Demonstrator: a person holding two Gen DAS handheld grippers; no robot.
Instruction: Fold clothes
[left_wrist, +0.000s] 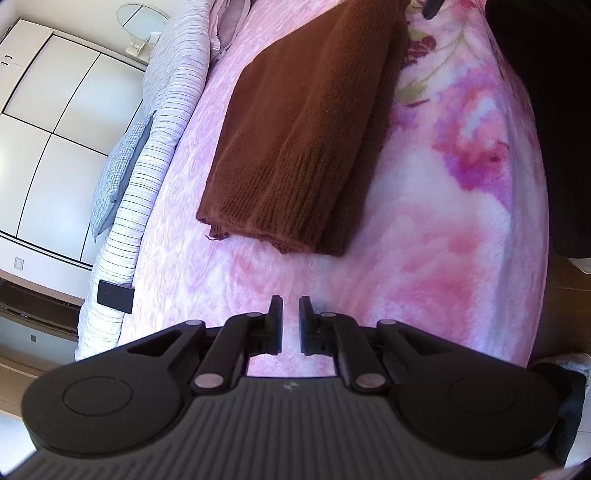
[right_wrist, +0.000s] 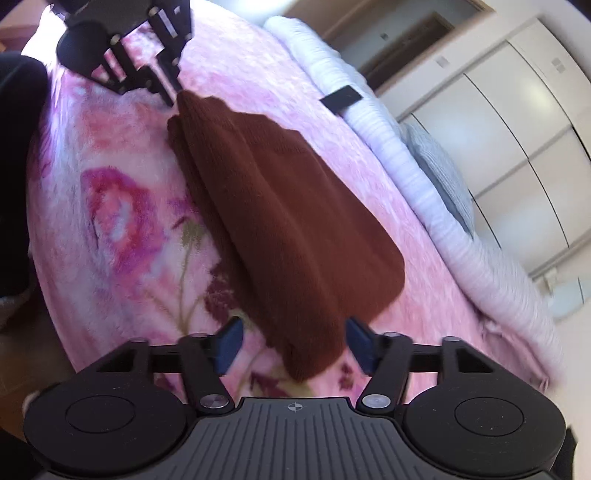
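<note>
A brown knitted garment (left_wrist: 306, 122) lies folded in a long strip on the pink floral blanket (left_wrist: 424, 229); it also shows in the right wrist view (right_wrist: 295, 229). My left gripper (left_wrist: 291, 308) hovers over bare blanket short of the garment's ribbed hem, its jaws a narrow gap apart and empty. It appears from outside in the right wrist view (right_wrist: 173, 94) at the garment's far end. My right gripper (right_wrist: 293, 334) is open, its blue pads either side of the garment's near corner, not closed on it.
A striped white duvet (left_wrist: 147, 184) and a grey checked pillow (left_wrist: 118, 177) lie along the bed's far side. A small black object (left_wrist: 115, 295) rests on the duvet. White wardrobe doors (left_wrist: 48, 122) stand beyond. A person's dark clothing (left_wrist: 554, 110) is by the bed edge.
</note>
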